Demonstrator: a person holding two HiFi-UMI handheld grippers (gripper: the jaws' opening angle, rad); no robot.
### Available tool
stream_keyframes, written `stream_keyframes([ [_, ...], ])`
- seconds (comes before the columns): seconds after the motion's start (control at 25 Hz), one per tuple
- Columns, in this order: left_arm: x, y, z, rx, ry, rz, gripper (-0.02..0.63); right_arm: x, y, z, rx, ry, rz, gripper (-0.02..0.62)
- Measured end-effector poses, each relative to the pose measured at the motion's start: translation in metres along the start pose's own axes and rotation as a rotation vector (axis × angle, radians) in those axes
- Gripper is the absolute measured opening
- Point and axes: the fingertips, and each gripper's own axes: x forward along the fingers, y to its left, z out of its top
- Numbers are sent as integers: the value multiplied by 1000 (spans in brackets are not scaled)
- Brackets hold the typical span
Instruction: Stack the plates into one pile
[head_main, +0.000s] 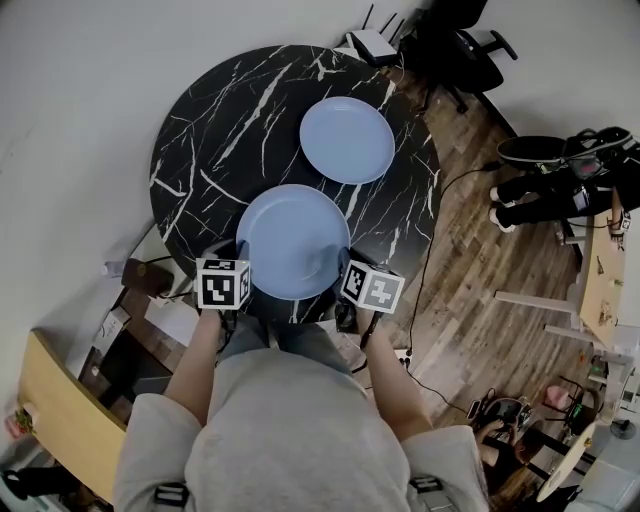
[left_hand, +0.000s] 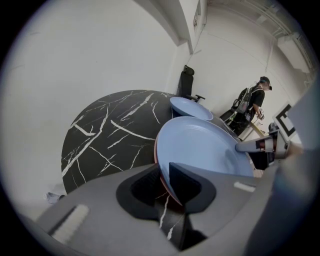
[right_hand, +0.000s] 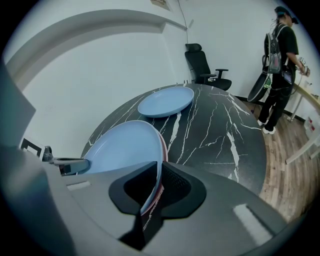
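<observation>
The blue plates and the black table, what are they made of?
The near plate and far plate look like glazed ceramic: smooth pale blue with a soft sheen, and a reddish-brown edge underneath the near one. Hard plastic is possible too. The table looks like polished black marble with white veins, though it could be a printed marble-look top.

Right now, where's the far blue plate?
Head view: far blue plate lies on the black marble table, toward its far right, just beyond the near plate.

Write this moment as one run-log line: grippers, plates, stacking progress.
left gripper: shut on near plate rim | right gripper: shut on its opposite rim | far plate: alone on table | stack: these plates apart
</observation>
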Motion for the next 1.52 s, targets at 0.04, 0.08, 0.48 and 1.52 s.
stream_keyframes([
  [0.04, 0, 0, 0, 3, -1, -4, 119, 1, 0, -1, -2, 4, -4, 32],
  [0.08, 0, 0, 0, 8, -2, -6, 120, 1, -1, -2, -4, 8, -8, 32],
  [0.48, 2, -1, 1, 50, -19, -14, 127, 3, -1, -5, -23, 5, -35, 34],
  [1.52, -4, 6, 54, 93, -165, -55, 144, -5, -2, 21, -6, -111, -86, 35],
])
